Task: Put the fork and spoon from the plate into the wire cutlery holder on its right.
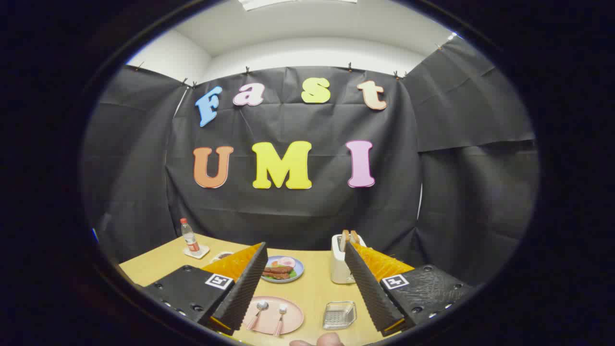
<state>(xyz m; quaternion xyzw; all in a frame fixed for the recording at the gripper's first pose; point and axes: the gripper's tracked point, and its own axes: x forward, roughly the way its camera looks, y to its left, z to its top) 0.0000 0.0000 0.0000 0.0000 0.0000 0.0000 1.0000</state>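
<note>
The two-finger gripper (pixel 303 283) hangs above the pale wooden table (pixel 312 293) with its ribbed black fingers (pixel 242 288) spread wide and nothing between them. Below the gap, a round pink plate (pixel 293 319) carries a pink-handled metal spoon (pixel 257 313) and a pink-handled metal fork (pixel 280 318), lying side by side. Just to the plate's right sits the low wire cutlery holder (pixel 339 315), apparently empty. Farther off stand a blue plate of food (pixel 294 273), a white toaster (pixel 340 264) and a clear plastic bottle (pixel 189 237). The task looks barely begun: the approach is in hand. The next move calls for descending over one utensil and closing across its slim handle.
</note>
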